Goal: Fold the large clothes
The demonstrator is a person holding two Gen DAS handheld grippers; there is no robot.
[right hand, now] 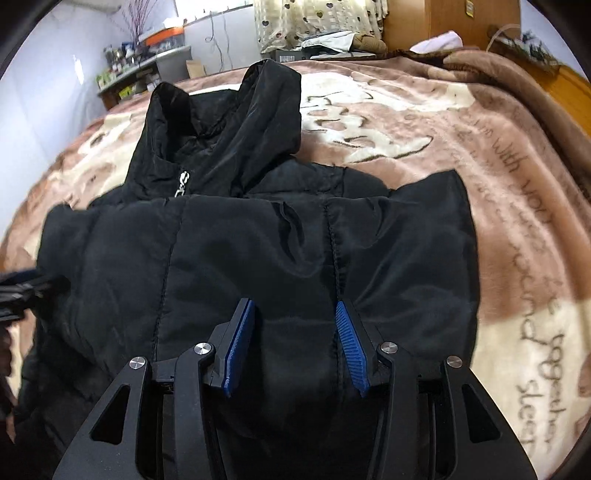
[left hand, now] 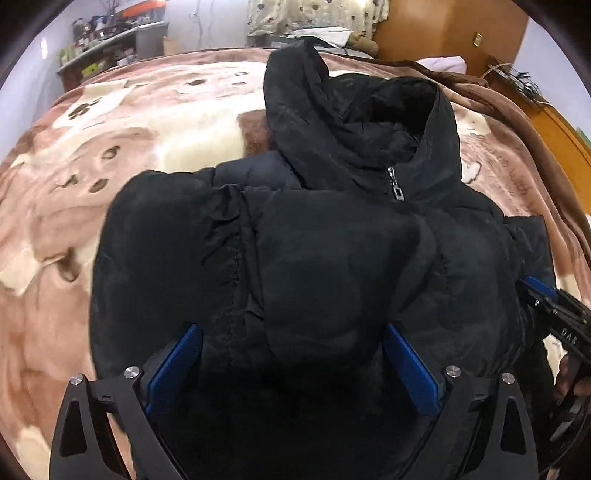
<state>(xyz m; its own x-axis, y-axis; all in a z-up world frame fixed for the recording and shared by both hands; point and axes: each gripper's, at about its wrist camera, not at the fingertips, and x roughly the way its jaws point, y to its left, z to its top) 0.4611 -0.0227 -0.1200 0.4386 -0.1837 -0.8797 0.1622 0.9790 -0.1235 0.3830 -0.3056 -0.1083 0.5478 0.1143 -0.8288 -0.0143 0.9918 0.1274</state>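
A black hooded puffer jacket [left hand: 332, 236] lies folded on the bed, hood [left hand: 295, 96] toward the far side, zipper pull [left hand: 397, 184] at the collar. My left gripper [left hand: 291, 332] is open, its blue pads [left hand: 177, 365] spread wide over the jacket's near edge. My right gripper [right hand: 293, 306] is open too, its blue pads [right hand: 240, 343] straddling a quilted panel of the jacket [right hand: 258, 251]. The right gripper also shows at the right edge of the left wrist view [left hand: 546, 295], beside the jacket.
A brown and cream plush blanket [left hand: 110, 184] covers the bed. Cluttered shelves [left hand: 110, 40] stand far left, a wooden wardrobe [left hand: 443, 26] and headboard edge [left hand: 561, 133] at right. Pillows and bedding [right hand: 332, 40] lie at the far end.
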